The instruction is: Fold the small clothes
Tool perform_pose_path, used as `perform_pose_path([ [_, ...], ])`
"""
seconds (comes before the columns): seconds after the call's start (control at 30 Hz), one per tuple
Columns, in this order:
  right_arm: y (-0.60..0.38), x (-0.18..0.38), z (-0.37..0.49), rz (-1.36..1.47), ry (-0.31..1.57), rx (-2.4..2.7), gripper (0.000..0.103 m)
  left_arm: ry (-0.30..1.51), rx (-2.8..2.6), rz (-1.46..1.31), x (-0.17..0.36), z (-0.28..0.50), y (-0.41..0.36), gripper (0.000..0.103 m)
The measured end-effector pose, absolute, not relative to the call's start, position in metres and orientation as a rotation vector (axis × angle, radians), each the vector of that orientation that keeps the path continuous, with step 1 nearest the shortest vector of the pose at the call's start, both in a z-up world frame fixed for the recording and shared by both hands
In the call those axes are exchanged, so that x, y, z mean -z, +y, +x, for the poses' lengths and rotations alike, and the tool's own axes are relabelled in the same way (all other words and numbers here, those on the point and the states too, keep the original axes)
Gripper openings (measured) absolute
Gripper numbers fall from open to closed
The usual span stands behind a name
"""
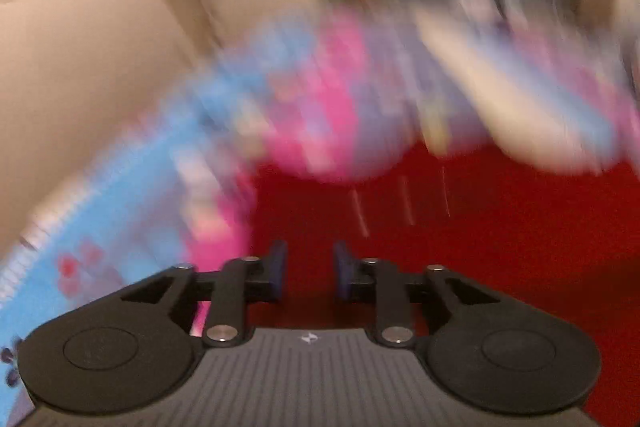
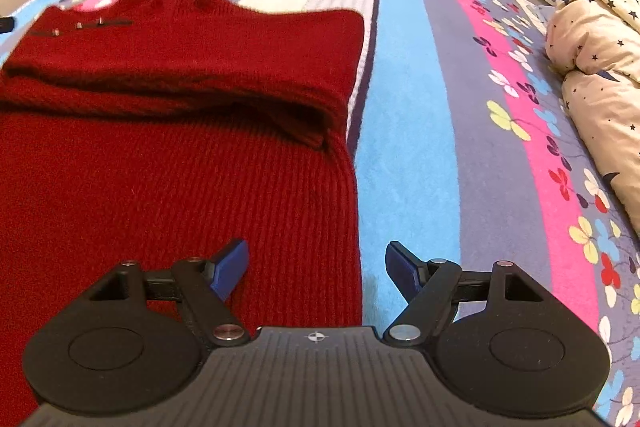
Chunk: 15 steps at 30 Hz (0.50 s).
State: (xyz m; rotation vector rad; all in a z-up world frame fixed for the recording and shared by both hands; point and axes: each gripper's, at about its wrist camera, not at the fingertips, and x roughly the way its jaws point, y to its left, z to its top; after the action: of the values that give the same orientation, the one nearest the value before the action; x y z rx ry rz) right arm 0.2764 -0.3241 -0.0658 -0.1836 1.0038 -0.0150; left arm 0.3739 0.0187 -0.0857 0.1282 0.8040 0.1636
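Right now the red knit sweater (image 2: 168,131) lies flat on the striped floral bedspread (image 2: 404,131), collar far, hem near, long axis near-to-far. I'd judge it soft, floppy, fairly light; best pinched at an edge. My right gripper (image 2: 316,267) hangs wide open and empty over its right edge; the left gripper (image 1: 308,271) is narrowly parted, holding nothing.

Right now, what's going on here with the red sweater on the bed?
A person is folding a red knit sweater on a striped, flowered bedspread, with a two-finger gripper in each hand. The top part, collar and all, lies folded down over the body. The right gripper hovers open over the sweater's right edge, holding nothing. The left gripper is over red fabric with a gap between its fingers, nothing in it; that view is blurred.
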Motion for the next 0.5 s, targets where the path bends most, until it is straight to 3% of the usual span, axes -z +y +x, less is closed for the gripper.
perform_pose_path([
  [0.1,-0.325,0.073,0.275,-0.198,1.024,0.023,0.077,0.750,-0.165,0.245,0.074,0.359,0.010,0.038],
  [0.33,-0.320,0.074,0.262,-0.217,0.973,0.025,0.074,0.678,-0.002,0.218,0.014,0.253,0.028,0.043],
  [0.4,-0.318,0.063,0.251,-0.195,0.899,0.023,0.072,0.648,0.032,0.196,0.000,0.208,0.046,0.055],
  [0.5,-0.318,0.035,0.223,-0.131,0.763,0.018,0.073,0.595,0.034,0.184,-0.006,0.145,0.070,0.062],
])
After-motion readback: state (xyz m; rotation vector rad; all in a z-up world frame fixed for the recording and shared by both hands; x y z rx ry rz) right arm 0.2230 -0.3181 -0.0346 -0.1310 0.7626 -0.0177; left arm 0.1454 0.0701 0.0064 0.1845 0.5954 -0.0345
